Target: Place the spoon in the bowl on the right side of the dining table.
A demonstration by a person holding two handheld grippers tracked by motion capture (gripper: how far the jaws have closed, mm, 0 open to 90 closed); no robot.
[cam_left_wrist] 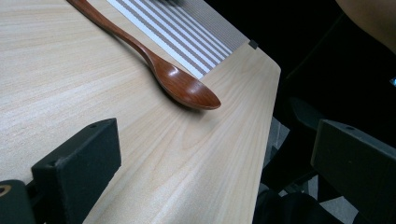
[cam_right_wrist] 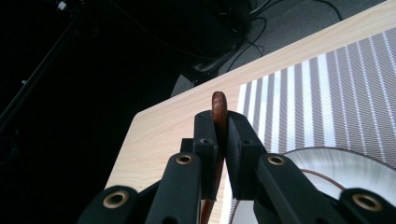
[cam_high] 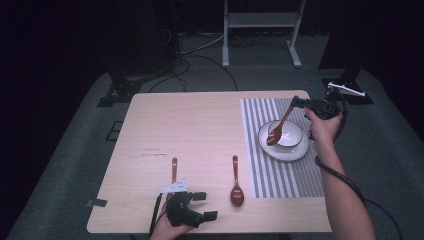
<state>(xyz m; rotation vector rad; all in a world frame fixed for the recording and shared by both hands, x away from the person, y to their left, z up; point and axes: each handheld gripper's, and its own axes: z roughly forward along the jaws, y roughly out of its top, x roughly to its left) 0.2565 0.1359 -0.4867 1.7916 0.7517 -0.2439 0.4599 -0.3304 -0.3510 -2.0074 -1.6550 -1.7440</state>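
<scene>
Clamping spoon point(cam_high: 280, 126) handle over bowl point(cam_high: 292, 136), right gripper point(cam_high: 298, 104); left gripper point(cam_high: 204, 205) wide open, empty, near table point(cam_high: 200, 125) edge

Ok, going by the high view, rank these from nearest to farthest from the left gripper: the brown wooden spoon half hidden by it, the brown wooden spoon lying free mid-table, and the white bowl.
1. The brown wooden spoon half hidden by the left gripper, just behind it.
2. The brown wooden spoon lying free, to its right.
3. The white bowl, far right on the striped placemat.
</scene>
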